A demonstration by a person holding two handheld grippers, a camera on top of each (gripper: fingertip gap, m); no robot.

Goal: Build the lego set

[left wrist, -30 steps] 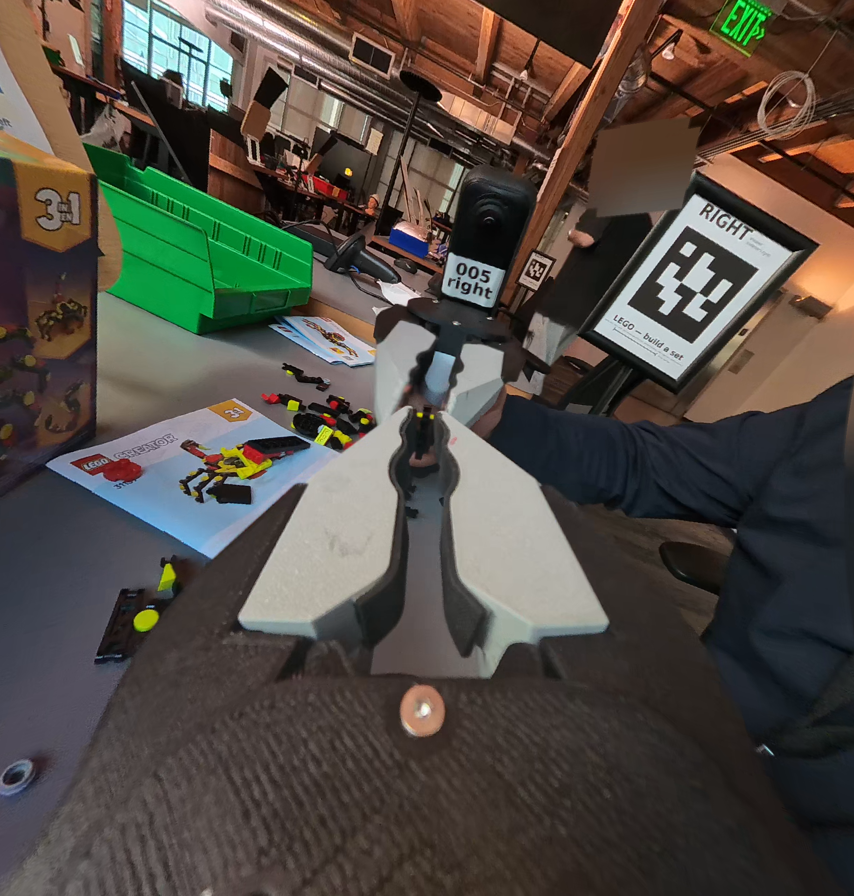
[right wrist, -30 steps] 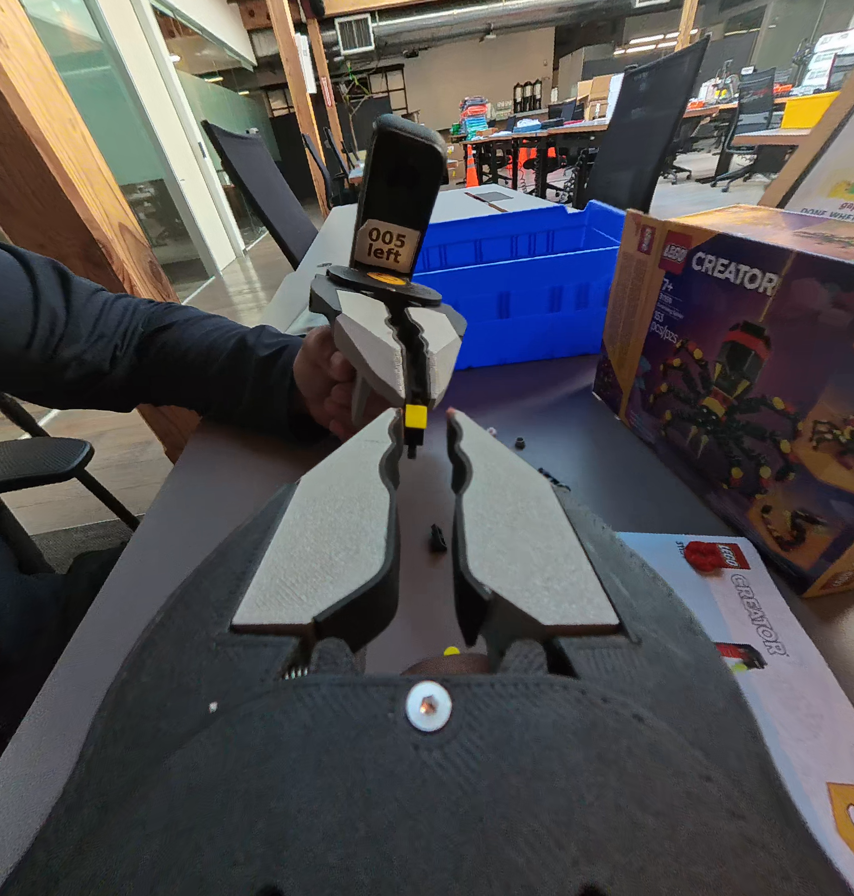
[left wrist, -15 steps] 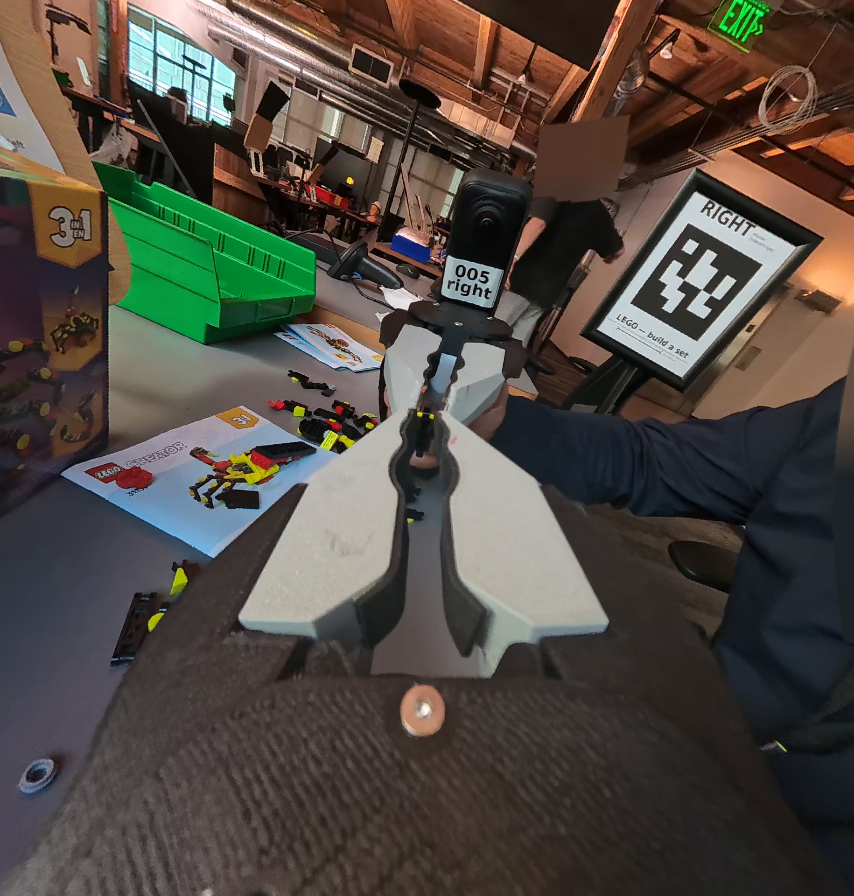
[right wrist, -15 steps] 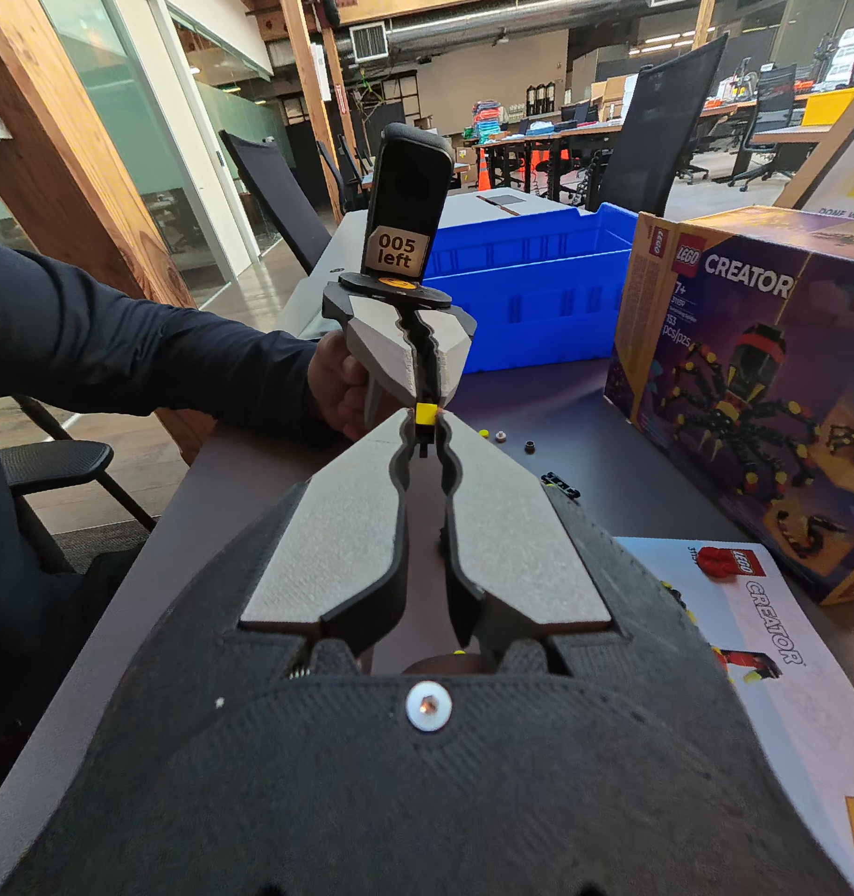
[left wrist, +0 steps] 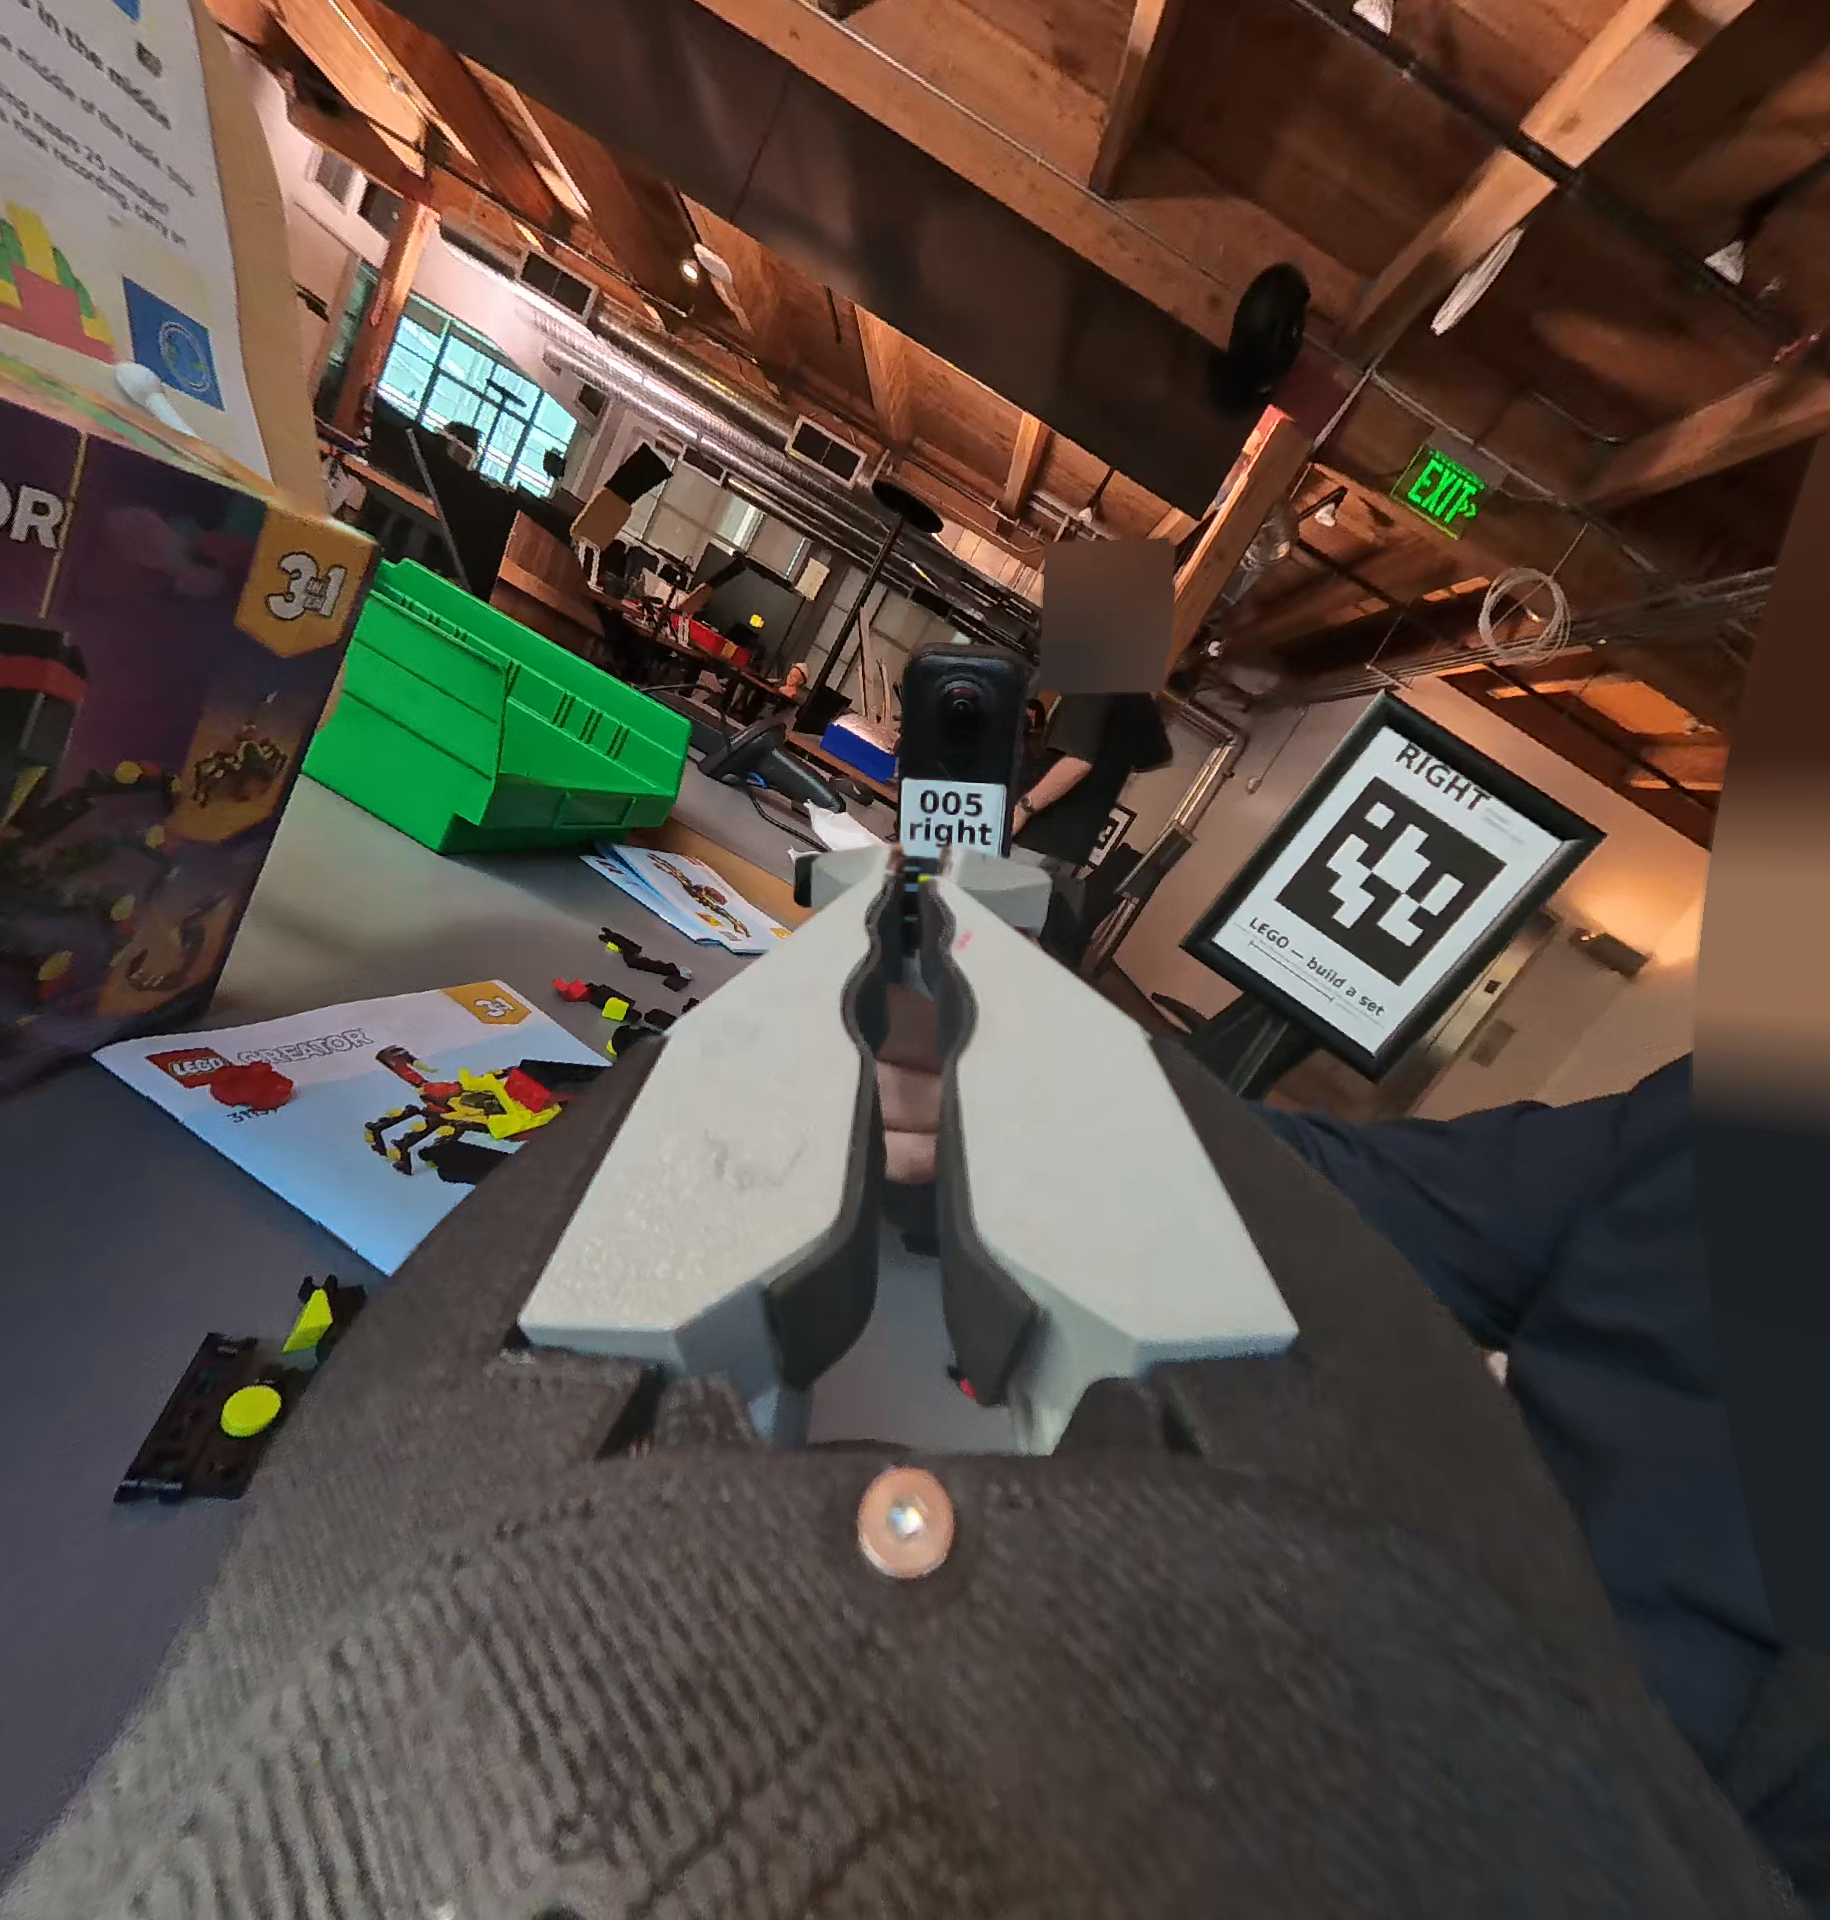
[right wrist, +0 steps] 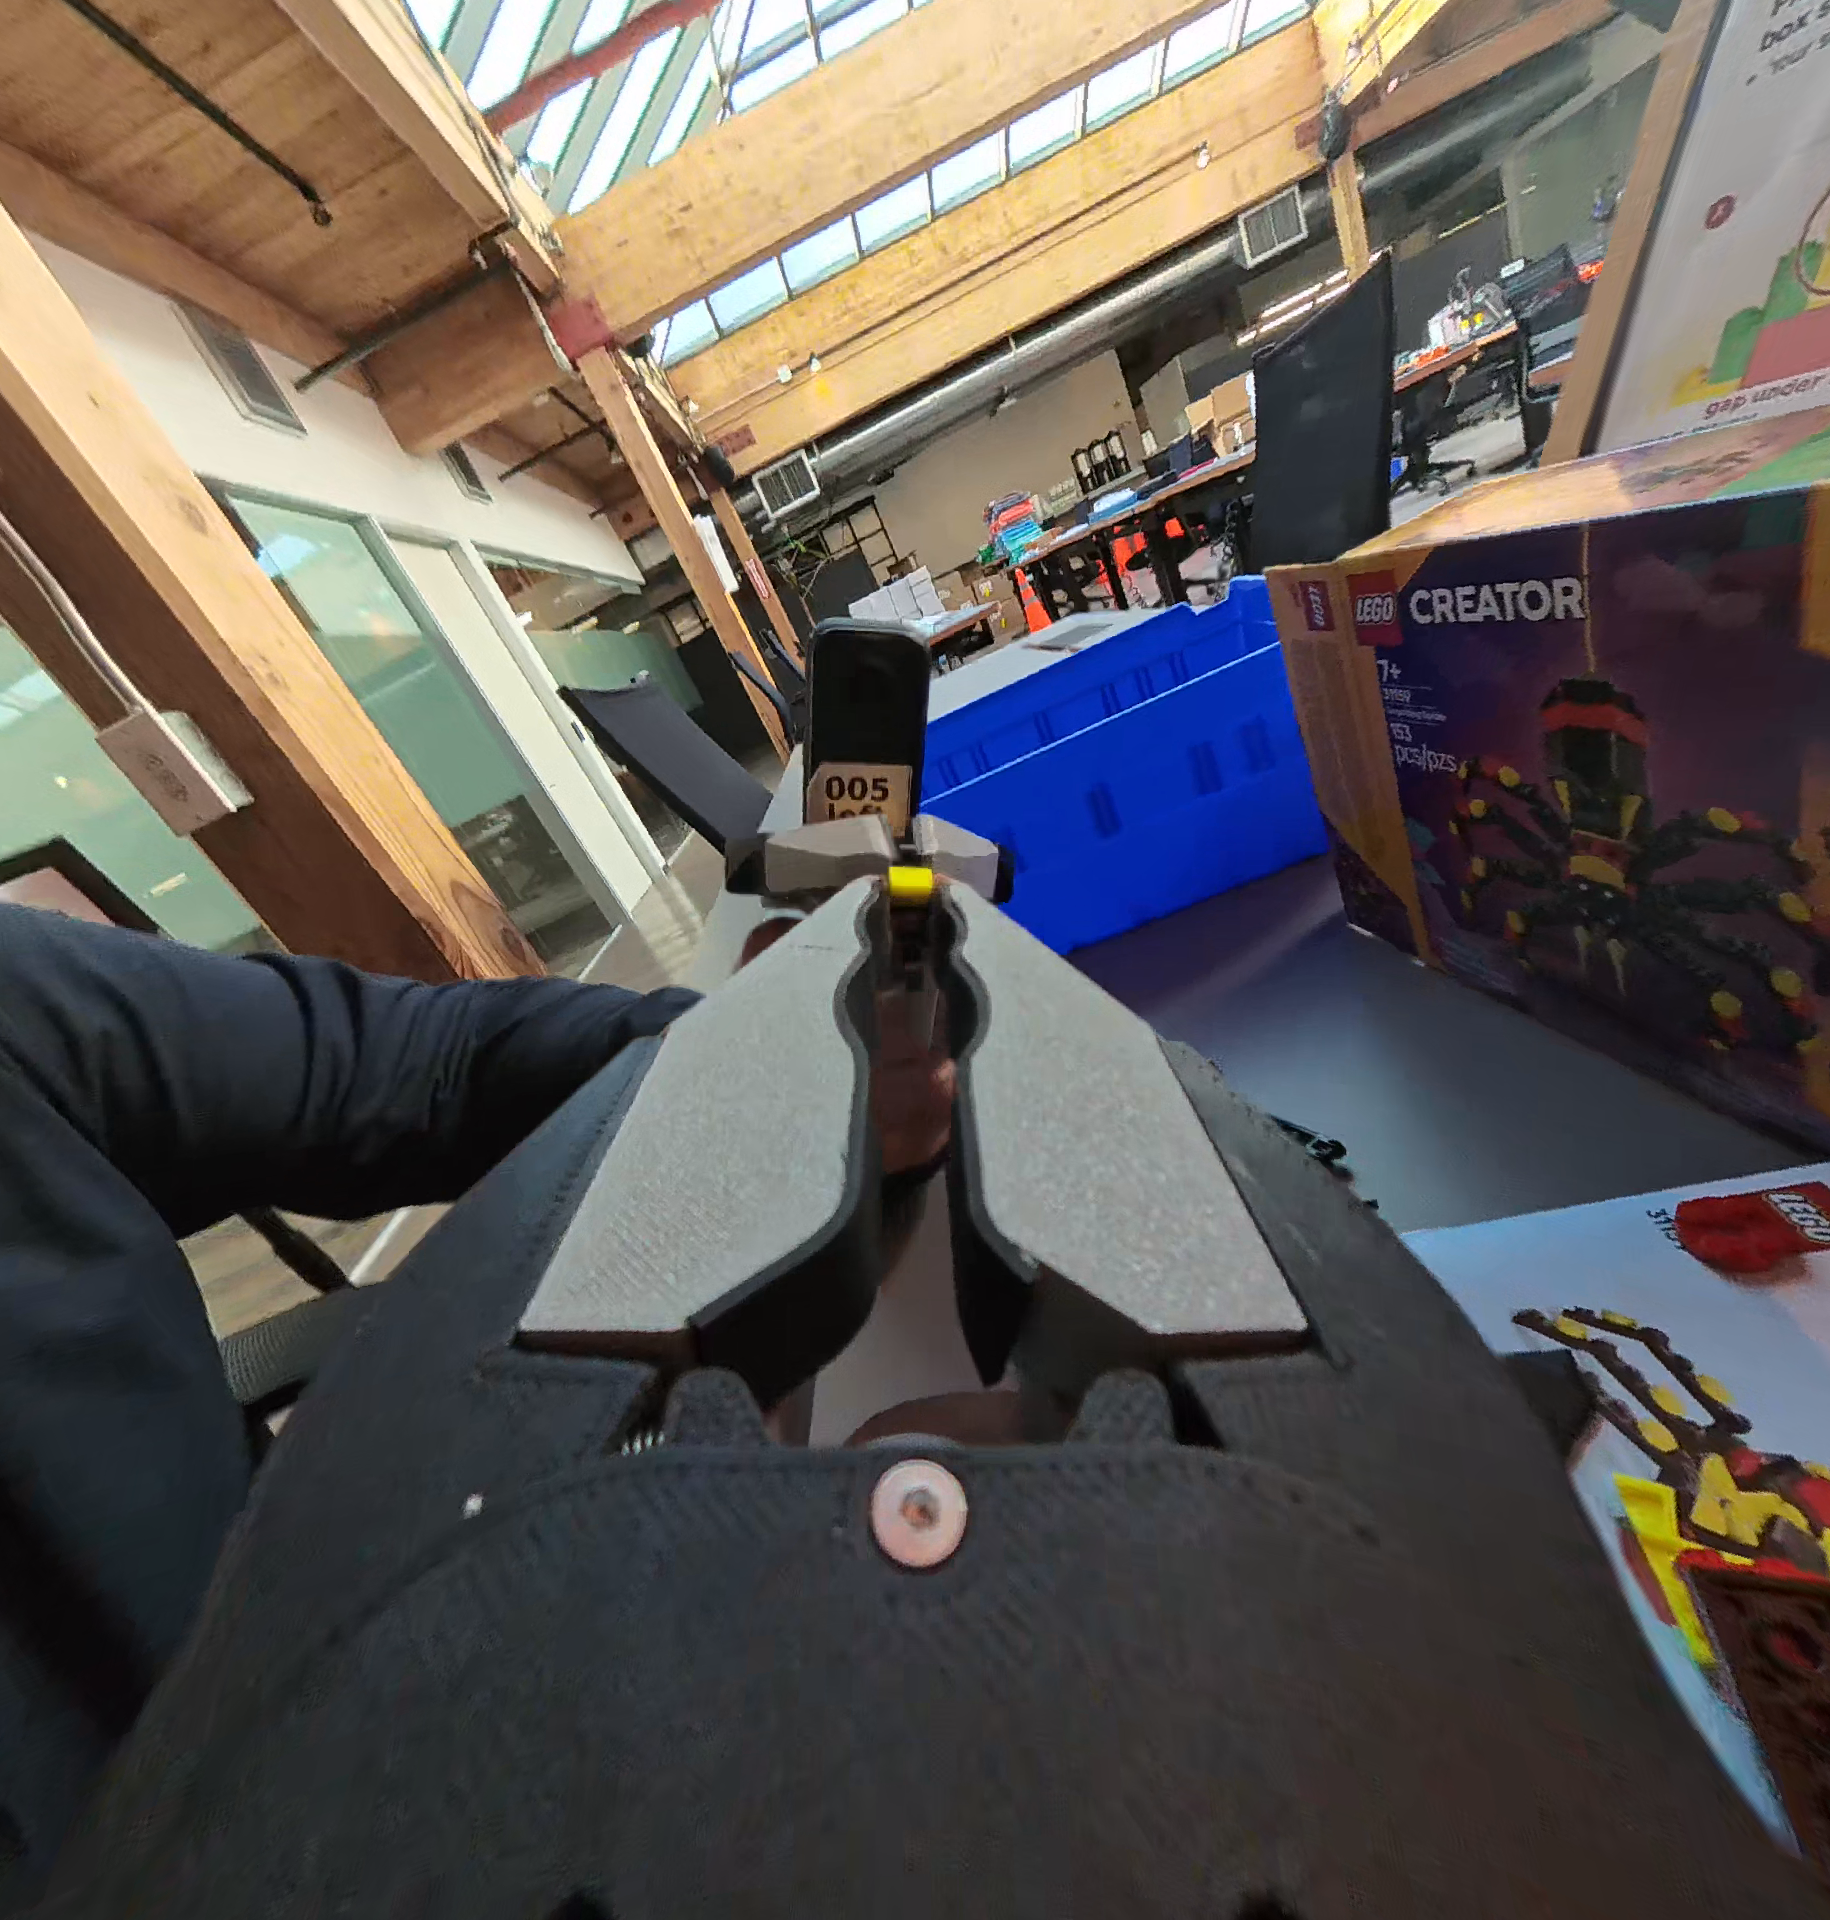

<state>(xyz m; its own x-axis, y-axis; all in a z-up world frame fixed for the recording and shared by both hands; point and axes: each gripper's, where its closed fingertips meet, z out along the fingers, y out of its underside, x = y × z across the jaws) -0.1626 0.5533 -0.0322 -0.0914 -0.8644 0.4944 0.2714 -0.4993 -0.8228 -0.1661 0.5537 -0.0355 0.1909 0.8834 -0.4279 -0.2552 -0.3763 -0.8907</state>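
Observation:
My left gripper (left wrist: 906,906) is shut on a small black lego piece with a yellow part (left wrist: 908,891), held in the air above the grey table (left wrist: 80,1247). My right gripper (right wrist: 911,920) faces it tip to tip and is shut on the same piece, whose yellow stud (right wrist: 909,883) shows just past my fingertips. In the left wrist view the right gripper (left wrist: 921,868) sits straight ahead. In the right wrist view the left gripper (right wrist: 875,854) sits straight ahead. Most of the piece is hidden between the fingers.
An instruction booklet (left wrist: 371,1081) and loose black, yellow and red pieces (left wrist: 620,997) lie on the table. A black plate with a yellow round tile (left wrist: 215,1418) lies at the left. The set's box (left wrist: 111,748), a green bin (left wrist: 495,717), a blue bin (right wrist: 1119,790) and a sign stand (left wrist: 1389,894) surround them. My two grippers' fingertips are within a few centimetres of each other.
My right gripper went from open to shut on the piece held by the left. Both grippers moved closer together and tilted up, away from the table.

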